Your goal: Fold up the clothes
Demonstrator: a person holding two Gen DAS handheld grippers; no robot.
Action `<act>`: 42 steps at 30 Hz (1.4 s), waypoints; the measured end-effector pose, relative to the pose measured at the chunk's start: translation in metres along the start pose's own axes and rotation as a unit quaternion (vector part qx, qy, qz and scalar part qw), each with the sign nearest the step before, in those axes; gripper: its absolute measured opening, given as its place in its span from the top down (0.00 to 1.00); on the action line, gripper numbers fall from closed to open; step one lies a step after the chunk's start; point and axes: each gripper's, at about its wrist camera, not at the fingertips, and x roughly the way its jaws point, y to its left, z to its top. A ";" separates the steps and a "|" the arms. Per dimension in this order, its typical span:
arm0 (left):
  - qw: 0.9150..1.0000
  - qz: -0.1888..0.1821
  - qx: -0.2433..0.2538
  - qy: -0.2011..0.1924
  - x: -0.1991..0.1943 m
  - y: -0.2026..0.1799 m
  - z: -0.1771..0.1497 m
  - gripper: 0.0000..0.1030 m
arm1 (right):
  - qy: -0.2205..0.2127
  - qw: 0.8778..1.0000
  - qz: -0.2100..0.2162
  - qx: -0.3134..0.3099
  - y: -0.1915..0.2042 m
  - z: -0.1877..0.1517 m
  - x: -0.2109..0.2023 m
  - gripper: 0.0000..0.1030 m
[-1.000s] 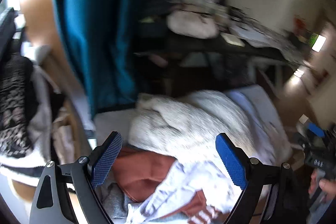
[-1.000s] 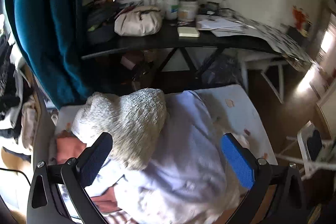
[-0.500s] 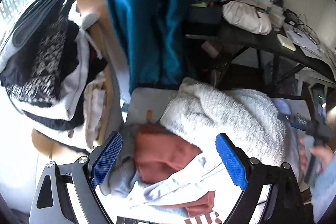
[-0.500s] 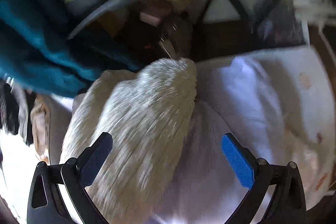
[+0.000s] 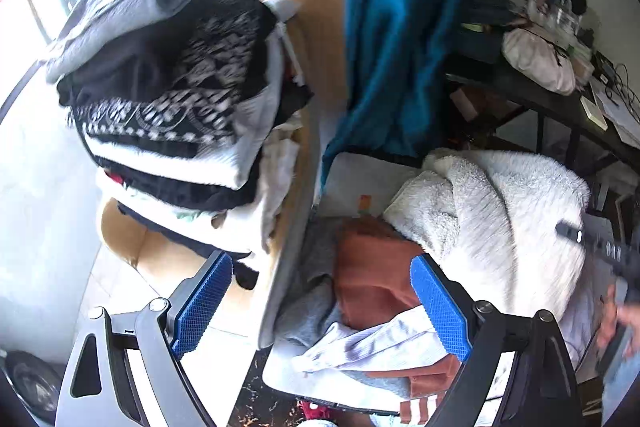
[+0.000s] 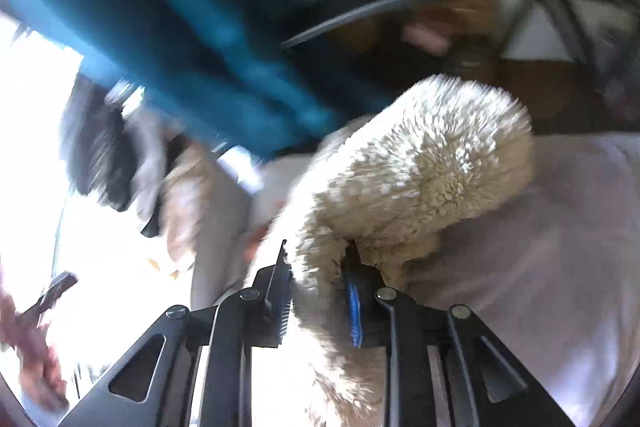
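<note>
Two grippers show at the bottom of their own frames. In the right wrist view the right gripper (image 6: 318,297) has its jaws drawn nearly together on a fold of the fleecy cream garment (image 6: 416,167), whose pile swells up through the centre of the frame and hides most of the blue pad (image 6: 354,311) on the right-hand finger. Everything behind it is smeared by motion: a pale lilac cloth (image 6: 540,247) at right, a teal curtain (image 6: 192,67) across the upper left, and a dark table edge (image 6: 400,3) above. In the left wrist view the left gripper (image 5: 320,307) stands wide open, holding nothing, above a heap of a rust-coloured garment (image 5: 372,279), grey cloth and a white shirt (image 5: 372,347). Beyond these the fleecy garment lies at centre right, partly cut off by the blurred other tool at the right edge. A tall stack of folded clothes (image 5: 168,99) fills the upper left.
</note>
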 end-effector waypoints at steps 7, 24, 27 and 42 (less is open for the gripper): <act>0.999 -0.034 0.000 0.025 0.010 0.040 -0.024 0.12 | 0.132 0.985 0.046 -0.104 0.120 -0.096 0.090 0.85; 0.993 -0.087 -0.002 0.084 0.069 0.079 -0.048 0.12 | 0.084 0.996 0.002 -0.025 0.134 -0.107 0.076 0.23; 0.993 -0.076 0.006 0.085 0.073 0.087 -0.051 0.12 | 0.055 0.998 -0.012 0.002 0.114 -0.077 0.085 0.23; 0.993 -0.050 0.033 0.102 0.081 0.088 -0.072 0.12 | 0.098 0.992 -0.074 0.041 0.074 -0.075 0.157 0.23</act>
